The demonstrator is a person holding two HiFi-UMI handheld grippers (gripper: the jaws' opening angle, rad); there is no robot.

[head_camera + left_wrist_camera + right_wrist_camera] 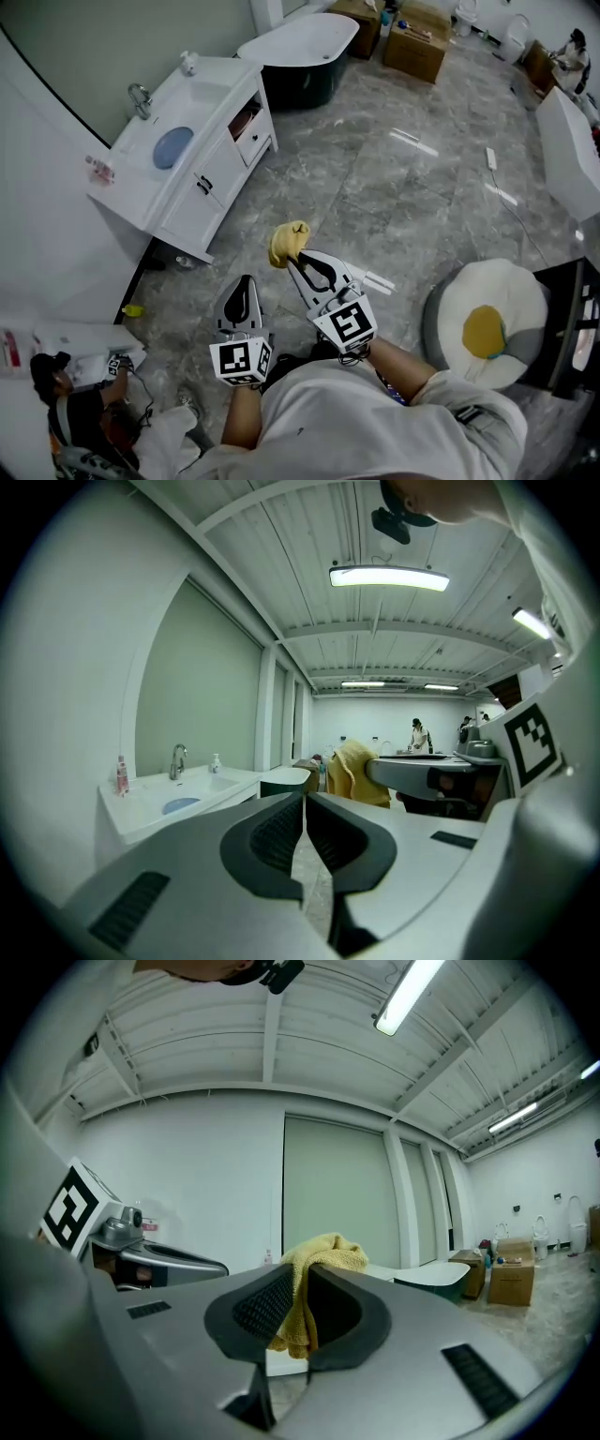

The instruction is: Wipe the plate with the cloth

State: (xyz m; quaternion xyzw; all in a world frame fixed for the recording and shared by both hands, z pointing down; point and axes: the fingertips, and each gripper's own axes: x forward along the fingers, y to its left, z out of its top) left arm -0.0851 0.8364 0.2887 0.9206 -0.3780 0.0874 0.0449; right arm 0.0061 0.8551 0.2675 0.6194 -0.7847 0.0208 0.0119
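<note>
Yellow cloth [288, 243] at head-view centre, pinched by the right gripper [293, 259]; left gripper [246, 279] just beside, lower left; blue plate [172, 146] in the sink [187, 117] of the white worktop [230, 73], upper left, well apart. Left gripper view: fingers [278, 834] pressed together on nothing, plate at lower left. Right gripper view: fingers [264, 1307] clamped on the cloth, centre frame.
</note>
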